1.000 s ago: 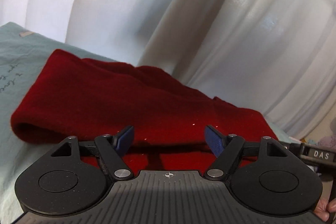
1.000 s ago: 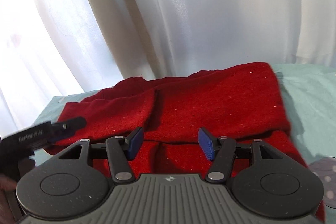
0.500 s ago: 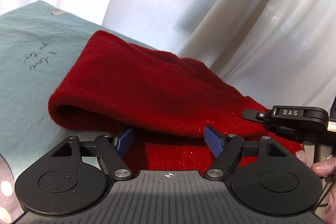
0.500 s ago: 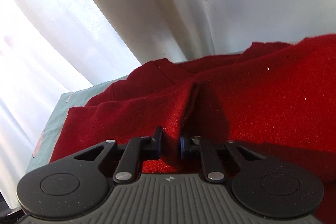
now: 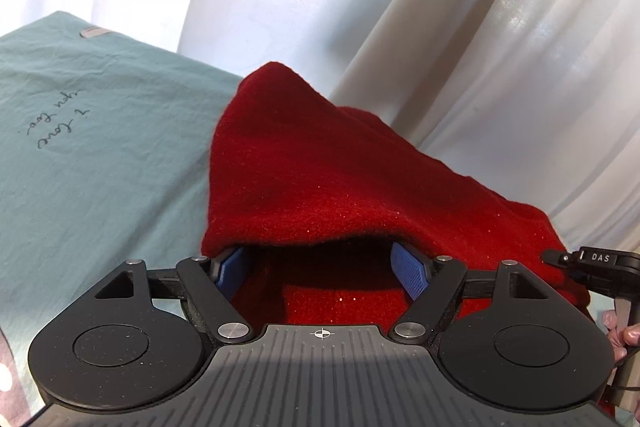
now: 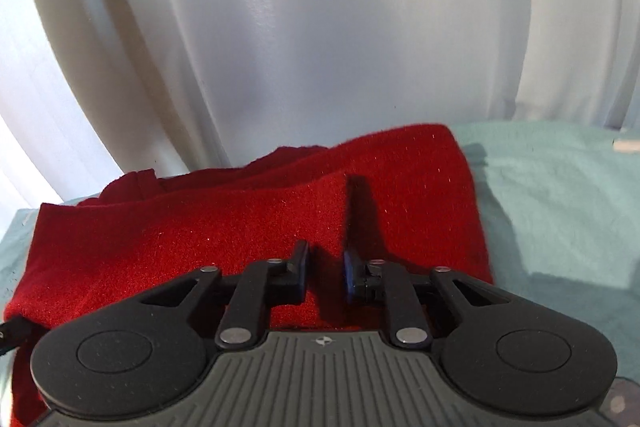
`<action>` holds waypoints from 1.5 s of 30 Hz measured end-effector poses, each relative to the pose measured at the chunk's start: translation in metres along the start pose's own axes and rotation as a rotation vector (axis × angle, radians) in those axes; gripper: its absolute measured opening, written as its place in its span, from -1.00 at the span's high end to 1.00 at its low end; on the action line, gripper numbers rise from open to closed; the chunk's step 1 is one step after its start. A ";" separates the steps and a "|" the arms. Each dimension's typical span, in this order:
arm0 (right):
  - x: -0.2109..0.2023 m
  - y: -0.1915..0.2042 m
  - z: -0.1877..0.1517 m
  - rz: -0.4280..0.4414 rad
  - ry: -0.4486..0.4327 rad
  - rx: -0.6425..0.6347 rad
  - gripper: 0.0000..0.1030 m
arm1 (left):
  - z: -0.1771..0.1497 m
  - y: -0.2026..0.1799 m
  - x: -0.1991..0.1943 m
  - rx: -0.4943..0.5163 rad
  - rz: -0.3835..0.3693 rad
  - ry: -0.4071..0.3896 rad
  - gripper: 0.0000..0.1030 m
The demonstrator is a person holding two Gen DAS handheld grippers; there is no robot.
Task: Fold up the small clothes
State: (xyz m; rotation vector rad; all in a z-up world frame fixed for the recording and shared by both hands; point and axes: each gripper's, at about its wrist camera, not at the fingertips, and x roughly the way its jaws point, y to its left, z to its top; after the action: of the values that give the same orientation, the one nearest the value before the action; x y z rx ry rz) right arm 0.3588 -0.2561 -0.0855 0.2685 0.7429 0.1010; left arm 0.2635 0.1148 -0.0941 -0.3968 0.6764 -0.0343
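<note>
A red fleece garment (image 5: 320, 163) lies folded on the teal sheet (image 5: 100, 163). My left gripper (image 5: 320, 255) is open wide at its near edge. Its blue pads (image 5: 408, 271) reach under the raised top layer, which hides the tips. In the right wrist view the garment (image 6: 200, 227) lies flat in layers. My right gripper (image 6: 326, 263) hovers low over it, its jaws a narrow gap apart and opening, with no cloth pinched between them. The right gripper (image 5: 592, 267) also shows at the right edge of the left wrist view, beside the cloth.
White curtains (image 6: 320, 27) hang right behind the bed's far edge. The sheet bears handwriting (image 5: 60, 123) and a small tag (image 5: 94, 32). A polka-dot cloth (image 6: 620, 399) lies at the near corner. A person's fingers (image 5: 620, 331) hold the right gripper's handle.
The right gripper closed on a fold of the red cloth, swept across with it, and its jaws have now parted off it. The top layer now covers the left gripper's fingertips.
</note>
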 end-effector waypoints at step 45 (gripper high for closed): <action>0.006 0.003 -0.016 -0.209 -0.121 -0.342 0.78 | 0.021 -0.038 0.056 0.288 0.142 -0.016 -0.49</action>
State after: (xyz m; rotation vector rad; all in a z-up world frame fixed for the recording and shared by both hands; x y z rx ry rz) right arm 0.3525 -0.2483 -0.1000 -0.1285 0.6176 0.0125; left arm 0.3241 0.0777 -0.0990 -0.0719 0.6713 0.0067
